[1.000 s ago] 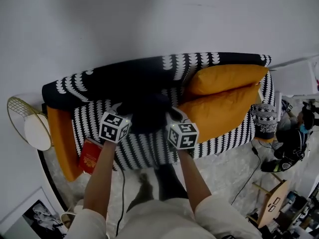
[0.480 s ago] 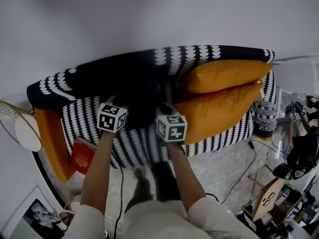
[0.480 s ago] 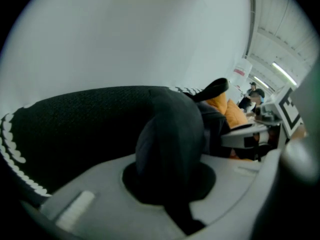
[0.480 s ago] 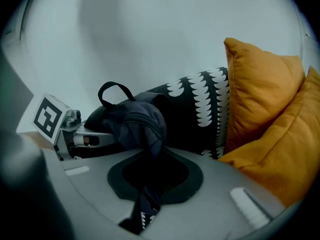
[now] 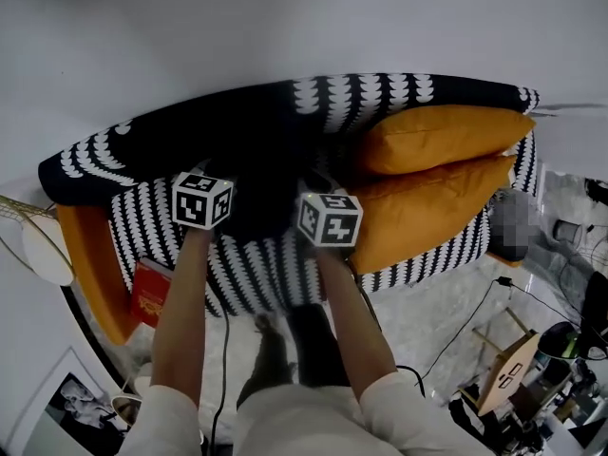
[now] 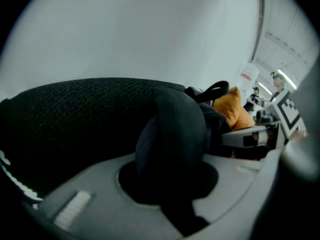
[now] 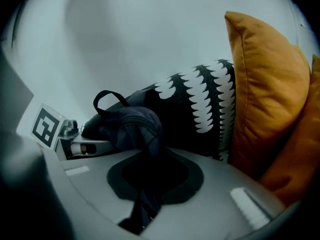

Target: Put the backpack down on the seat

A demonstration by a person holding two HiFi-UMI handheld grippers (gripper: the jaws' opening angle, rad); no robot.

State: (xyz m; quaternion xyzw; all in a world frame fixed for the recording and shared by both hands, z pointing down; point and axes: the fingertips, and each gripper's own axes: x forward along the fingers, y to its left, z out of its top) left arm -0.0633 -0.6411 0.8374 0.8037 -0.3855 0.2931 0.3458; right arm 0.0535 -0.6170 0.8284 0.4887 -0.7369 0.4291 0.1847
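**Both grippers lower, pack almost on the seat**

Since a second ago both grippers have sunk toward the sofa, and the backpack [image 5: 264,193] has dropped with them in front of the dark backrest. It hangs between the two grippers and just ahead of them. Its long axis seems to run from the grippers down toward the striped seat [image 5: 252,278], so I judge that the coming move turns on the gap beneath it. Neither hand looks nearer; they hold it evenly, one at each side.

The left gripper [image 6: 169,186] pinches the left strap [image 6: 172,134], though its jaws have just been opening a little, with the padded strap filling the gap between them. The right gripper [image 7: 150,181] is clamped on the right strap [image 7: 144,134], which trails through its jaws.

From the head view I see only the pack's dark bulk, with the orange cushions [image 5: 432,183] to the right of the right gripper and a red book [image 5: 150,291] to the left of the left one. The gripper views add the grips themselves, and the right one shows the top handle [image 7: 107,101] standing free. No view shows me whether the pack's bottom touches the seat.
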